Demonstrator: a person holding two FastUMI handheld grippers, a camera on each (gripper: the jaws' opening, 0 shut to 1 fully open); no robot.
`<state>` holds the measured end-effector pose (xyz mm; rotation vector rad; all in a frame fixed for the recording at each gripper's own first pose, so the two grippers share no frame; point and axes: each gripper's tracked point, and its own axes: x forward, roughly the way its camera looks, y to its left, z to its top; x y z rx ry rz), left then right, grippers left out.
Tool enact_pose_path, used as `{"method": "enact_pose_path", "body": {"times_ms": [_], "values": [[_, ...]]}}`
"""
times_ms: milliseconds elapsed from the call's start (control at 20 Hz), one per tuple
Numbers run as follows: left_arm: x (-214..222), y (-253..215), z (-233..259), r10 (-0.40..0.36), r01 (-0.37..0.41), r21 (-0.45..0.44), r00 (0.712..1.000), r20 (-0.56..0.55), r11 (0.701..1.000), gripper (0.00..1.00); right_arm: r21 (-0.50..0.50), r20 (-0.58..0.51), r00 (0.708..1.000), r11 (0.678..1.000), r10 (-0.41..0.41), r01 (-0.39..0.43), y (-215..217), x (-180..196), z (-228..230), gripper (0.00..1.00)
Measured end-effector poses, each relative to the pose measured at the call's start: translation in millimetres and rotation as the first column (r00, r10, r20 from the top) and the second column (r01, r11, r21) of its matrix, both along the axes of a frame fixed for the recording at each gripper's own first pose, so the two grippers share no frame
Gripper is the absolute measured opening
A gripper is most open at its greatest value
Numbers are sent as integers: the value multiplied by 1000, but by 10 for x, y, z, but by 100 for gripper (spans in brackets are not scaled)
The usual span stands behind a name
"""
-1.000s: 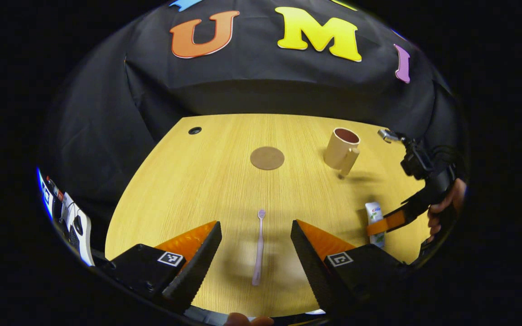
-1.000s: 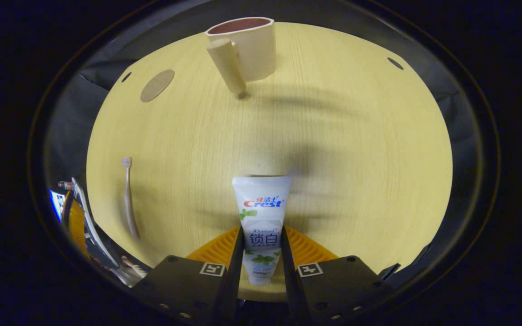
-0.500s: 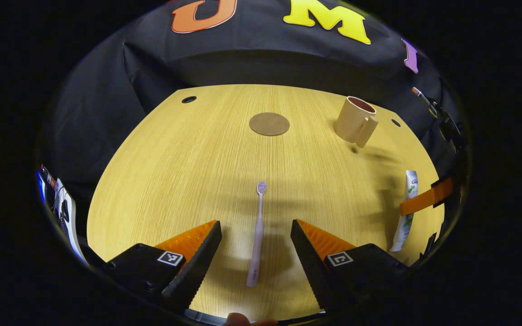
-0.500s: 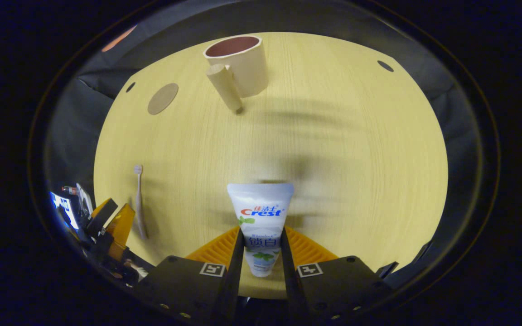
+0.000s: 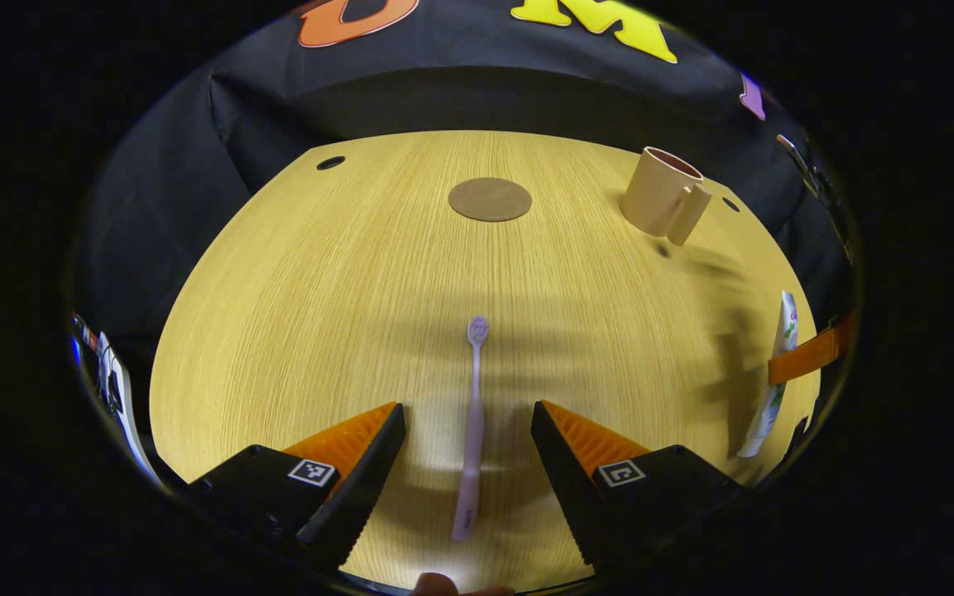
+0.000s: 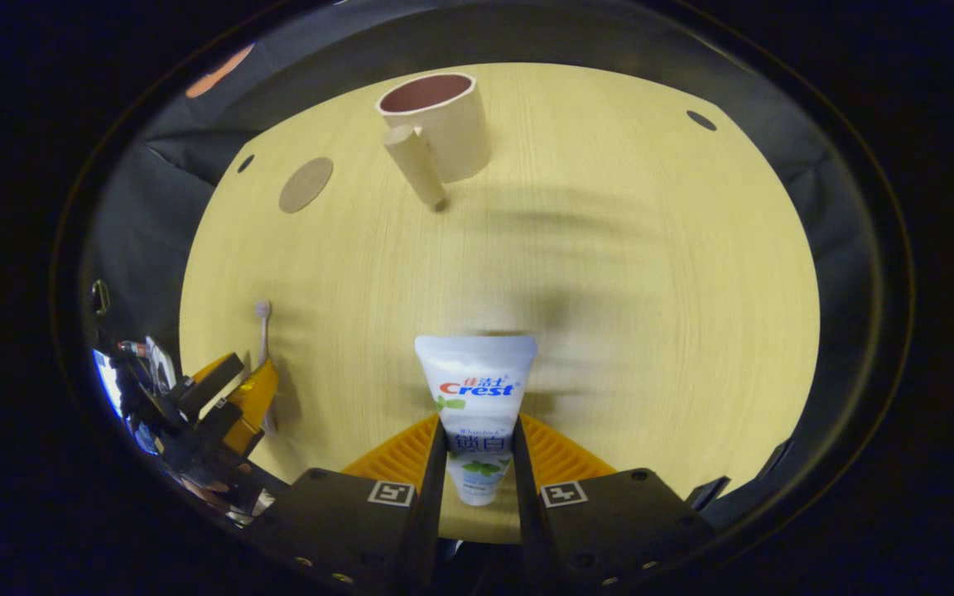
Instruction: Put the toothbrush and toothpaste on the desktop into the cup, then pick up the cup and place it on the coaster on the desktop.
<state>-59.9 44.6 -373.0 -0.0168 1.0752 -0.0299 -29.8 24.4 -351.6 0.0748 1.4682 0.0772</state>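
In the left gripper view, the left gripper (image 5: 469, 430) is hanging low over the wooden desktop (image 5: 336, 298) with its jaws spread wide, the pale pink toothbrush (image 5: 472, 430) lying flat between the two fingers, bristle head pointing away, neither finger touching it. Beyond it, the round brown coaster (image 5: 489, 199) is sitting bare near the far edge, and the beige cup (image 5: 664, 202) is standing upright well to its right, handle toward the camera. At the right rim, the right gripper (image 5: 808, 358) is showing as a single finger crossing the toothpaste tube (image 5: 775, 377). In the right gripper view, the right gripper (image 6: 479, 451) is clamping the white toothpaste tube (image 6: 477, 406) between both fingers, the flat crimped end pointing forward; whether the tube is lifted clear of the desktop (image 6: 651, 273) is hard to judge from this angle. The cup (image 6: 436, 132) is standing ahead, the coaster (image 6: 305, 185) to its left, and the toothbrush (image 6: 263, 348) is lying at the left beside the left gripper (image 6: 228, 397).
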Motion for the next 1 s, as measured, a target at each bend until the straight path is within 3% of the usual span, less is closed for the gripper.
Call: {"method": "enact_pose_path", "body": {"times_ms": [500, 800, 850, 900, 950, 1000], "values": [[281, 52, 382, -40, 40, -7, 999, -12, 999, 95, 0, 34, 999, 1000, 3, -3, -37, 31, 176, 40], [546, 180, 772, -23, 23, -12, 999, -22, 1000, 82, 5, 82, 996, 1000, 21, -21, 43, 166, 284, 40], [604, 205, 854, -20, 20, -10, 1000, -19, 1000, 74, 6, 87, 996, 1000, 20, -20, 42, 173, 306, 40], [665, 225, 921, -19, 18, -9, 1000, -19, 1000, 72, 3, 93, 995, 1000, 22, -23, 40, 183, 318, 39], [724, 238, 1012, -21, 21, -9, 1000, -20, 1000, 54, 0, 97, 995, 1000, 26, -26, 39, 190, 321, 39], [784, 256, 1097, -27, 27, -8, 999, -23, 1000, 49, -7, 102, 994, 999, 32, -32, 34, 203, 319, 40]]}}
